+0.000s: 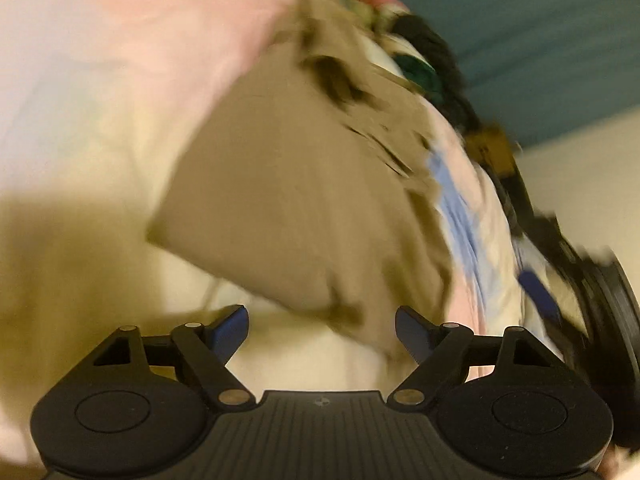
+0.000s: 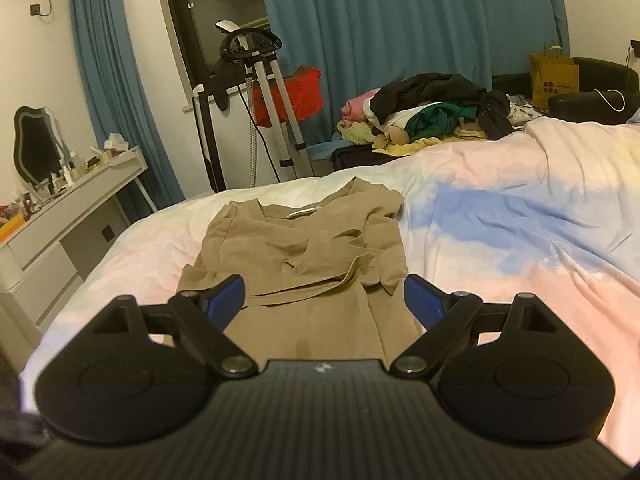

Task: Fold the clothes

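Observation:
A tan garment (image 2: 304, 256) lies spread on the pastel bedspread (image 2: 520, 220), its collar end far from me and its belt strap loose across the middle. My right gripper (image 2: 323, 300) is open and empty, just above the garment's near part. In the blurred, tilted left wrist view the same tan garment (image 1: 288, 200) fills the middle. My left gripper (image 1: 322, 330) is open and empty over its near edge. The other gripper's black body (image 1: 612, 304) shows at the right edge.
A pile of mixed clothes (image 2: 432, 112) sits at the bed's far end. A white dresser with a mirror (image 2: 60, 208) stands left of the bed. A garment steamer stand (image 2: 264, 92) and blue curtains (image 2: 400, 20) are behind. A paper bag (image 2: 554, 78) stands at the far right.

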